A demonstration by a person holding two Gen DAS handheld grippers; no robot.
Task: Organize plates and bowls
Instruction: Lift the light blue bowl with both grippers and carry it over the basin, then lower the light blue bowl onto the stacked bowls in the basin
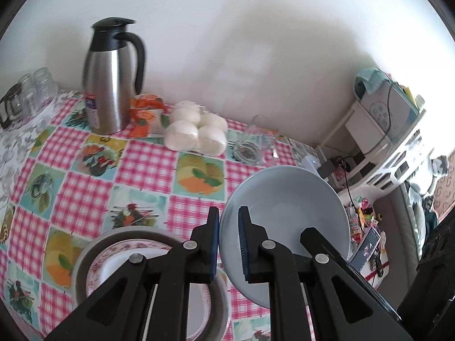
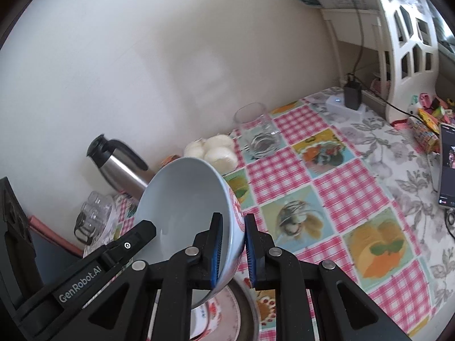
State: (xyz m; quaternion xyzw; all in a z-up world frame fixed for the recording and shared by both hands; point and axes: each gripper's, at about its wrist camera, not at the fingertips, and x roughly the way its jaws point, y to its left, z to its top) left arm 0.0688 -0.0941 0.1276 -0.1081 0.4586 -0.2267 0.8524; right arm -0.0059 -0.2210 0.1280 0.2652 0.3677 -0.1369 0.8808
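A pale blue bowl [image 1: 287, 216] [image 2: 184, 207] is held tilted in the air above the table. My left gripper [image 1: 229, 244] grips one side of its rim; one of its fingers [image 2: 133, 238] shows inside the bowl in the right wrist view. My right gripper [image 2: 231, 251] grips the opposite rim; one of its fingers [image 1: 315, 238] shows in the left wrist view. Below lies a stack of plates: a white plate with a pink floral rim [image 1: 111, 258] [image 2: 224, 309] on a grey plate [image 1: 85, 255].
The table has a pink checked fruit-pattern cloth [image 1: 142, 164]. At the back stand a steel thermos jug [image 1: 111, 76], white rolls in plastic [image 1: 196, 130], a drinking glass [image 2: 257, 133] and a tray of glasses [image 1: 25, 96]. A phone [image 2: 446, 167] stands at the right.
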